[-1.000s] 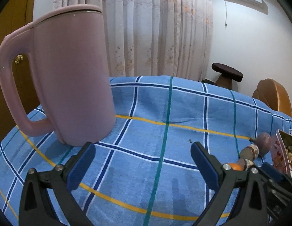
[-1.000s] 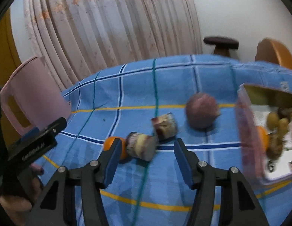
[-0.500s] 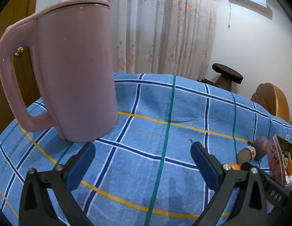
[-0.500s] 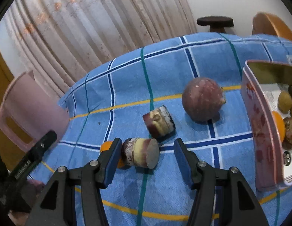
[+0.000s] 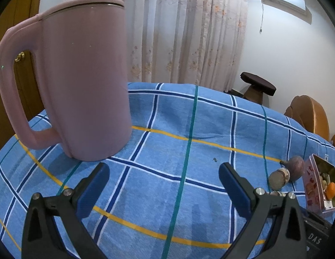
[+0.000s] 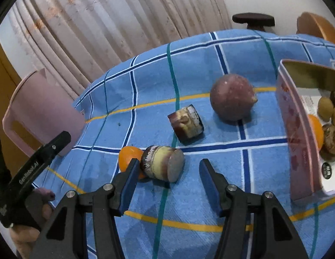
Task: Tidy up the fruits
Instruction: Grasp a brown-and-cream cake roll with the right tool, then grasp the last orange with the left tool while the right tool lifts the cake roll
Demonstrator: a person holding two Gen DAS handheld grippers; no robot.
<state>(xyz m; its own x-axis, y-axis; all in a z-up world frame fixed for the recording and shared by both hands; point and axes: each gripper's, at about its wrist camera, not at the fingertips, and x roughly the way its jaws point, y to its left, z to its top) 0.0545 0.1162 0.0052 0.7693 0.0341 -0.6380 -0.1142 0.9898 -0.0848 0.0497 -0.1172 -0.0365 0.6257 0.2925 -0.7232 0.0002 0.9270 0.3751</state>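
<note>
- Left wrist view: our left gripper (image 5: pixel 164 185) hangs with its jaws spread wide and nothing between them, over the blue checked tablecloth (image 5: pixel 171 151)
- A tall pink jug (image 5: pixel 81 82) stands upright on the cloth just beyond our left finger, its handle turned to the left
- Far to the right we see a purple round fruit (image 5: pixel 296 167) and a cut stub piece (image 5: pixel 278 180) touching it, beside the pink tin box (image 5: pixel 312 183), which holds an orange (image 5: pixel 331 191)
- Right wrist view: our right gripper (image 6: pixel 168 170) is also open and holds nothing; its fingers sit either side of a cut cylinder piece (image 6: pixel 163 166) lying on its side, close to the left finger
- A small orange fruit (image 6: pixel 129 157) lies just behind that piece, touching it
- A second cut piece (image 6: pixel 185 122) lies farther off, and the purple round fruit (image 6: pixel 232 97) beyond it, near the pink tin box (image 6: pixel 297 129)
- Inside the box we see an orange and several brownish fruits; which kind we cannot tell
</note>
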